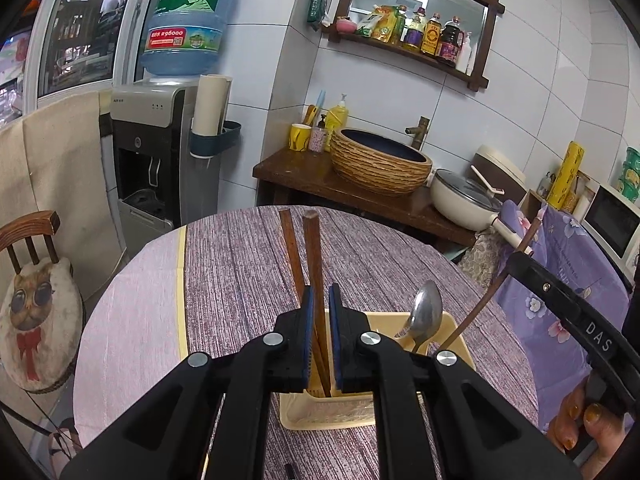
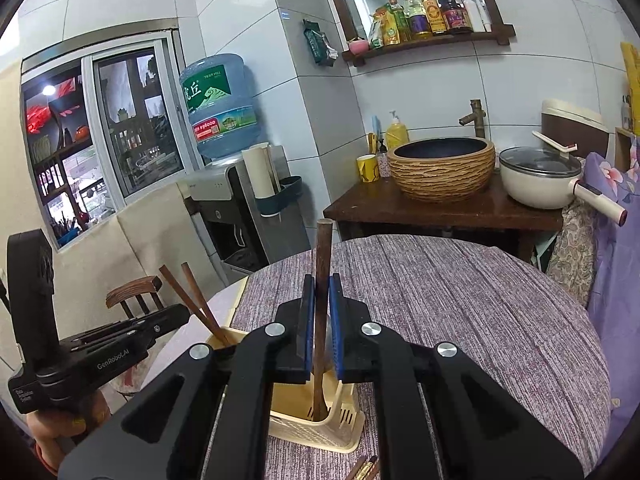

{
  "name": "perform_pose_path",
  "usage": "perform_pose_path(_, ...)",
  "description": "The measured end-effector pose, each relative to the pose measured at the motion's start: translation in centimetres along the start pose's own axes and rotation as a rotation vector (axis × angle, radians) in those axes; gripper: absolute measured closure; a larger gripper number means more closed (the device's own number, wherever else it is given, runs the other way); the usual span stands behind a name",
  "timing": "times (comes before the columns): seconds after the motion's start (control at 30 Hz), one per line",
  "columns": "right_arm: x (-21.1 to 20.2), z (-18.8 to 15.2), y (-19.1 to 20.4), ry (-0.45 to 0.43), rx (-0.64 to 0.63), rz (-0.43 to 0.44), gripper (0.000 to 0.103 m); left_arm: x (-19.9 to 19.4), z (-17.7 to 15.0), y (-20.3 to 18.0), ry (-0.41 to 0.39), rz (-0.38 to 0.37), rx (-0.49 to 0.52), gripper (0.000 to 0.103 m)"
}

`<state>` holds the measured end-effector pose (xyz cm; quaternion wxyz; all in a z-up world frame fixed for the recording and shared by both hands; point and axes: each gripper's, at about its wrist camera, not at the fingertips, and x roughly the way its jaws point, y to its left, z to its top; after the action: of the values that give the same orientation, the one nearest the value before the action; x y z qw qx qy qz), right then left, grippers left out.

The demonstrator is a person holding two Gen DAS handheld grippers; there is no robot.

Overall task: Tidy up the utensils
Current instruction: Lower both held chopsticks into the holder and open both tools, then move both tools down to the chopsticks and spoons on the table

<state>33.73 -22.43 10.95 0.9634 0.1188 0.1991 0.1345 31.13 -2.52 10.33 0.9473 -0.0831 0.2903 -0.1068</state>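
Left gripper [image 1: 320, 336] pinches chopsticks [image 1: 312, 264], right gripper [image 2: 320, 328] pinches stick [image 2: 322, 300]; lower both straight into holder [image 2: 320, 428], then release.

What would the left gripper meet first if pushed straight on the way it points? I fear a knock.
Likely the cream utensil holder directly ahead of the left gripper, since the chopsticks between its fingers already reach into it; depth is unclear.

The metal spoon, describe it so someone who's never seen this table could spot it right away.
On the round table with the purple cloth stands a cream plastic holder. The spoon stands in it, bowl up, right of the chopsticks. It is the only shiny metal piece; the others are brown wood.
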Motion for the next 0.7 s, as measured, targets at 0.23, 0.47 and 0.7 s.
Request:
perform_pose_path(0.23,-2.4,-0.8,0.6,-0.094,-0.036,-0.060,0.041,-3.7,-1.6,-0.2,-0.090,-0.020,-0.003,0.032)
perform_pose_path(0.47,-5.3,-3.2,1.8,-0.114,-0.106,-0.115,0.029,-5.6,-4.9,0.4,-0.101,-0.010,-0.022,0.016)
perform_pose_path(0.7,-5.5,-8.9,1.4,0.032,-0.198,-0.227,0.016,-5.1,-9.7,3.0,-0.020,0.093,-0.049,0.015)
